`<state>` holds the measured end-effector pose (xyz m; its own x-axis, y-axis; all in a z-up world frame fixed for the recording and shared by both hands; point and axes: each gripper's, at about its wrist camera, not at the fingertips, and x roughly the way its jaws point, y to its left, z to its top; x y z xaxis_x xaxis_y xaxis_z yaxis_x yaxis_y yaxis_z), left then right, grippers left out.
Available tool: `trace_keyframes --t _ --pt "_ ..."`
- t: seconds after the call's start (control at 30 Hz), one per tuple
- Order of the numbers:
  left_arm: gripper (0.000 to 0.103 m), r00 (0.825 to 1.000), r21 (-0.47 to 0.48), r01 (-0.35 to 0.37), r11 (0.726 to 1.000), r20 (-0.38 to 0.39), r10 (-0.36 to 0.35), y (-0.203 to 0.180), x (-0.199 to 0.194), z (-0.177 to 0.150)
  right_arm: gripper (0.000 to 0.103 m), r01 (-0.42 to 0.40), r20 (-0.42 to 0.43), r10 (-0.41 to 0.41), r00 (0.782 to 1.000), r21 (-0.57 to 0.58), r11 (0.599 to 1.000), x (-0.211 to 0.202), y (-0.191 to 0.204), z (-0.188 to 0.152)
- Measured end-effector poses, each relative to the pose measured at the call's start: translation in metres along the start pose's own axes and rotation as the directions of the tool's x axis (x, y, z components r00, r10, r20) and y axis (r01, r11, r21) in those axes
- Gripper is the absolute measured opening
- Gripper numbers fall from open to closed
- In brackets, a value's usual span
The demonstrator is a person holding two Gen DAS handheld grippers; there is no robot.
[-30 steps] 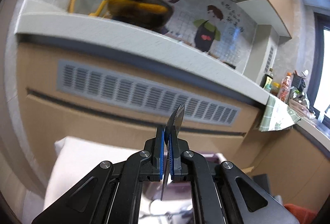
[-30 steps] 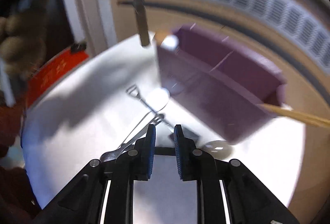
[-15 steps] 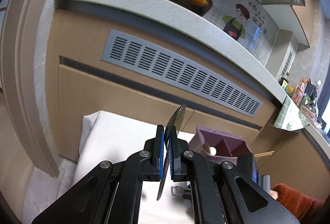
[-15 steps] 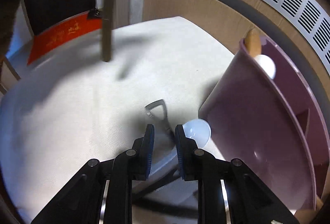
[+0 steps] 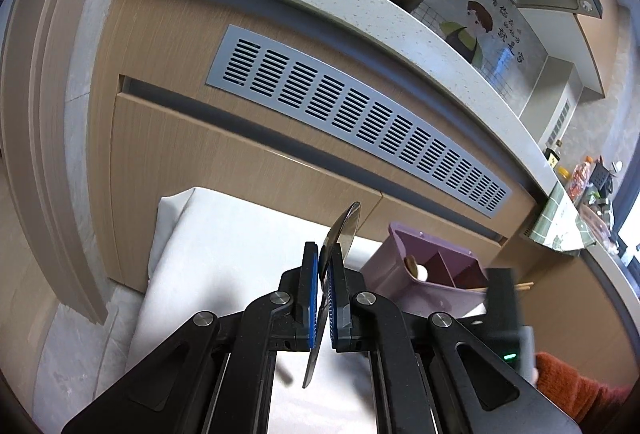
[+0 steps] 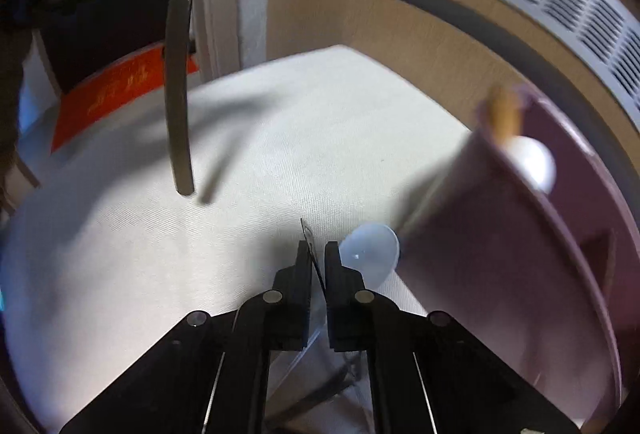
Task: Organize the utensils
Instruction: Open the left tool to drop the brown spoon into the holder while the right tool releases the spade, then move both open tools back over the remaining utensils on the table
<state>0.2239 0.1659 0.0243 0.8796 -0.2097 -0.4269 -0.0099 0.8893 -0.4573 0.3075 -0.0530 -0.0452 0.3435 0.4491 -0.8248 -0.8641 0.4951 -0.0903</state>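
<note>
The left gripper, clenched on a steel spoon, has swung towards the purple divided plastic caddy at the white-clothed table's far edge; the right gripper has dropped, pinching a thin metal utensil.

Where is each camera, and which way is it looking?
Left wrist: on the left tongs, facing the cabinet and counter; shows its tongs pinching a spoon, and an orange sleeve.
Right wrist: on the right tongs, looking down at the white cloth; its tongs grip something thin.
Both show the purple box, spoon, cloth and grey vent.
</note>
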Motion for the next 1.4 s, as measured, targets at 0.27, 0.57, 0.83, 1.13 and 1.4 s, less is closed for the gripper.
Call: trace_keyframes --t 0.27,0.57,0.83,1.13,1.4 --pt "0.004 0.997 0.031 0.071 0.997 -0.01 -0.071 -0.046 -0.007 0.003 0.0 0.052 0.169 -0.09 0.981 0.217 0.975 -0.104 -0.018 -0.016" --pt "0.004 0.955 0.162 0.208 0.965 0.178 -0.236 -0.151 -0.013 0.086 0.0 0.117 0.49 -0.365 0.791 0.465 0.877 -0.26 -0.072 0.026" --pt "0.004 0.974 0.194 0.17 0.966 0.116 -0.194 -0.168 0.064 0.077 0.0 0.171 0.42 -0.459 0.783 0.564 0.808 -0.231 -0.11 0.031" --pt "0.028 0.975 0.075 0.206 0.976 -0.105 -0.197 -0.137 0.126 0.041 0.003 0.24 0.184 -0.41 0.893 0.576 0.781 -0.144 -0.123 -0.006" --pt "0.045 0.984 0.072 0.175 0.982 0.015 -0.177 -0.124 0.065 0.024 0.014 0.243 0.245 -0.438 0.865 0.56 0.792 -0.178 -0.102 -0.029"
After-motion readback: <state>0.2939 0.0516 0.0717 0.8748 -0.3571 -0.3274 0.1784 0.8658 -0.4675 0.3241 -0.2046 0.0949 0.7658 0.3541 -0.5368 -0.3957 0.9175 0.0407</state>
